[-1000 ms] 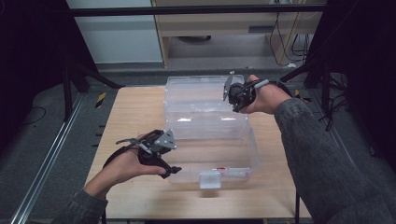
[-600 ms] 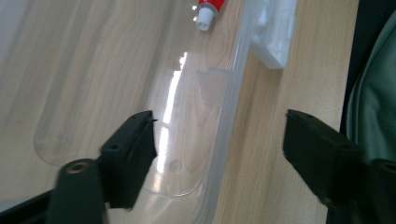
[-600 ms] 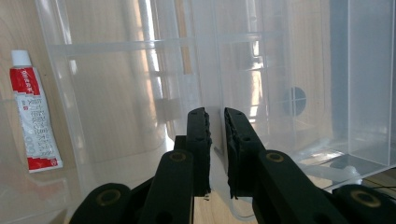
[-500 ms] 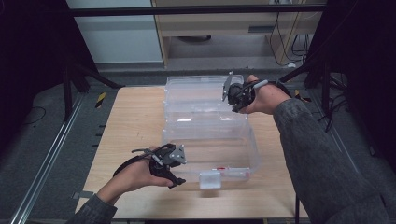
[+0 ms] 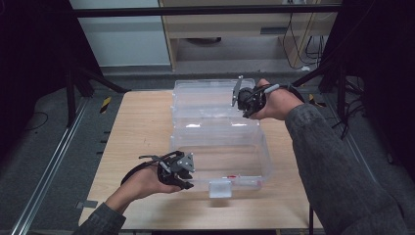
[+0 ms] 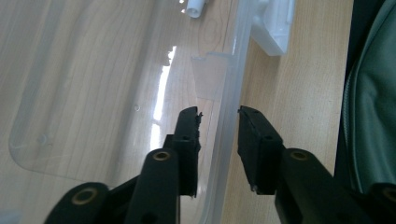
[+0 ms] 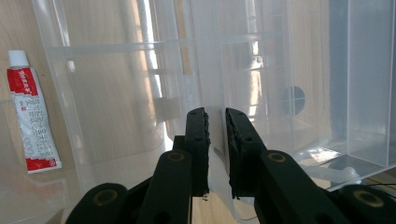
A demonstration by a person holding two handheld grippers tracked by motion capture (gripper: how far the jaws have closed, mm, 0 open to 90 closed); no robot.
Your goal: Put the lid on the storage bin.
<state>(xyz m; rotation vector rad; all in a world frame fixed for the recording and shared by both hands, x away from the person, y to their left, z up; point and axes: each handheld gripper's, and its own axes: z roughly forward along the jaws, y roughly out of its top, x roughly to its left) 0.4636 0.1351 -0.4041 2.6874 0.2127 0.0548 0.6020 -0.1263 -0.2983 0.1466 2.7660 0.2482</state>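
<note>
Lower left of the high view: left gripper (image 5: 188, 176) at the near left corner of a clear plastic box (image 5: 220, 156) on the wooden bench (image 5: 142, 122). In the left gripper view its fingers (image 6: 189, 135) stand apart, one inside the box's near wall and one outside; the wall rim runs through the gap, not pinched as far as the angle shows. A white latch (image 5: 219, 188) sits on the near wall at lower centre of the high view, and at top centre of the left gripper view.

Inside the box, a white tube with red bands (image 7: 31, 112) lies flat on the floor, left edge of the right gripper view.

Upper centre of the high view: the box's clear lid (image 5: 208, 95) stands open behind the box. Right gripper (image 5: 243, 100) is at the lid's right edge. In the right gripper view its fingers (image 7: 243, 140) are nearly closed on a thin clear panel of the lid, a slim gap between them.

Beyond the bench: grey floor and a pale cabinet (image 5: 235, 29).
</note>
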